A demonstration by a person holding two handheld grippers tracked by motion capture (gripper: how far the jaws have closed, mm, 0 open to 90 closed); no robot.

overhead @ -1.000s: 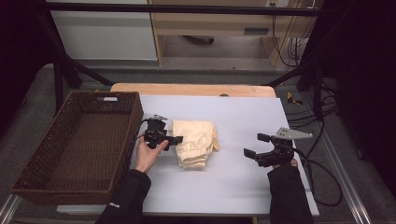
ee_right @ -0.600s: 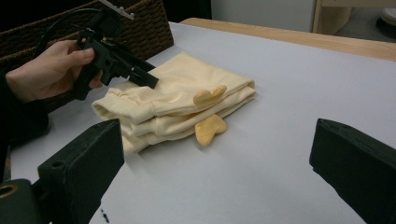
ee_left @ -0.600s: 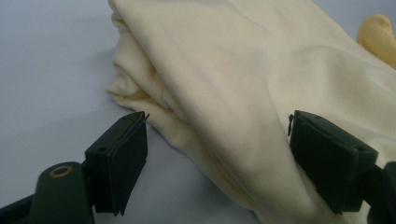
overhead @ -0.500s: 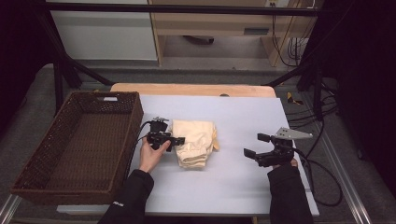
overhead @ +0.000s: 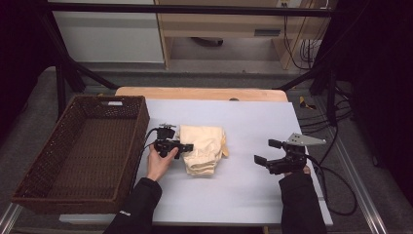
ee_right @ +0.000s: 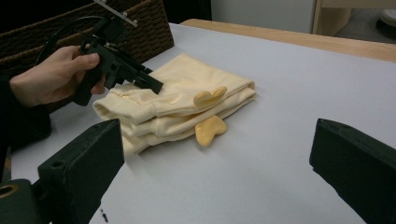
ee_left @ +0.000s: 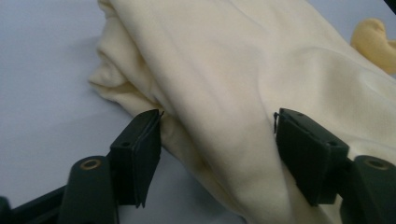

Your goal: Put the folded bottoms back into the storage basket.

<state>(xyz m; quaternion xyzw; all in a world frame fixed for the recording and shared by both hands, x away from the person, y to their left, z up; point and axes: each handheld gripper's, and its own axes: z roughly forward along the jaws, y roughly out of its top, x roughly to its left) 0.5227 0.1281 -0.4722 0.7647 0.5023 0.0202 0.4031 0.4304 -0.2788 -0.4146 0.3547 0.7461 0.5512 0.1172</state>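
Although the folded cream garment (overhead: 203, 149) lies on the white table (overhead: 243, 195) in the high view, just right of the wicker basket (overhead: 83, 151), we judge the work barely begun: the basket looks to hold nothing yet, and the garment has not been lifted. Our left gripper (overhead: 184, 146) sits at the garment's left edge, while our right gripper (overhead: 264, 154) rests well apart from it on the table's right side.

In the left gripper view, the garment (ee_left: 261, 84) bulges between the two black jaws, which have just been closing around it; one pad (ee_left: 142, 149) meets the cloth's lower folds, the other touches its top, but we see no real squeeze, so we count the grip as unfinished.

In the right gripper view, our own jaws stand wide with nothing between them, and beyond them the left gripper (ee_right: 156, 86) reaches onto the garment (ee_right: 187, 93), whose yellow tabs (ee_right: 210, 126) stick out at the side. What we judge is left: finishing the clamp, lifting, and carrying the garment over to the basket.
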